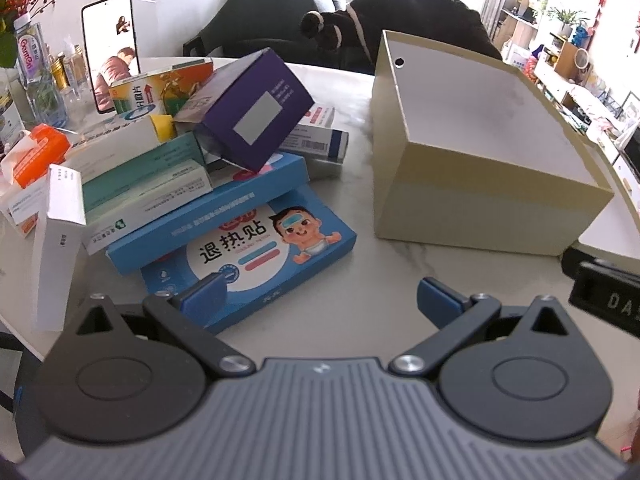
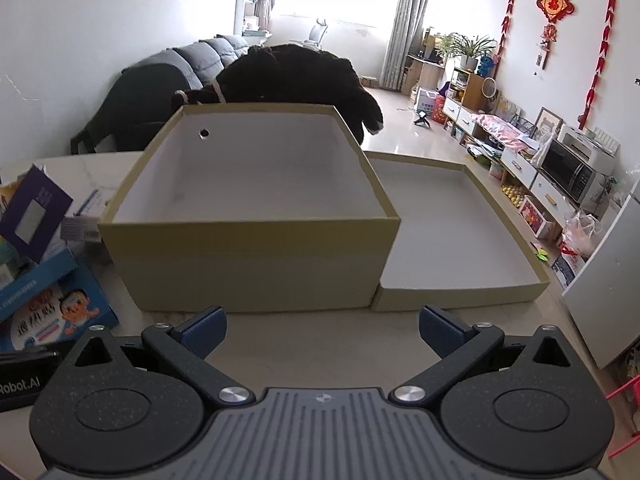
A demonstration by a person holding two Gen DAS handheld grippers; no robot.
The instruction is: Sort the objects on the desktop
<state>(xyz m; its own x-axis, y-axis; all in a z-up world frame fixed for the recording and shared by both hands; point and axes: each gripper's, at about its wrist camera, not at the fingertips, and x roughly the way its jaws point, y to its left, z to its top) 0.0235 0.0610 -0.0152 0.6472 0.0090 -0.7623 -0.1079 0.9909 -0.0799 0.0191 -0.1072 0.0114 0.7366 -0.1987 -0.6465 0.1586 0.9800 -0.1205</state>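
medicine cartons [image 1: 192, 184] lie in a loose heap on the marble table [image 1: 352, 328], all to the left of the open tan storage box [image 1: 480, 200], which serves as the landmark for everything else. nearest that box on the heap's near side is a blue fever-patch carton [image 1: 256, 252] lying flat, face up; a purple carton [image 1: 252, 116] leans tilted on top of the pile behind it, and a white carton [image 1: 56, 248] stands upright at the far left. the tan storage box looks empty, its white inside showing, presumably waiting to receive the sorted cartons. its lid [image 2: 452, 240] lies upturned, touching the box's right side, out of the way of loading. the left gripper [image 1: 320, 298] hovers low in front of the gap between heap and box, jaws spread wide, holding nothing. the right gripper [image 2: 320, 330] faces the box's near wall, also wide open and empty. judging by this, sorting has not started; the flat blue carton seems the easiest first pick.
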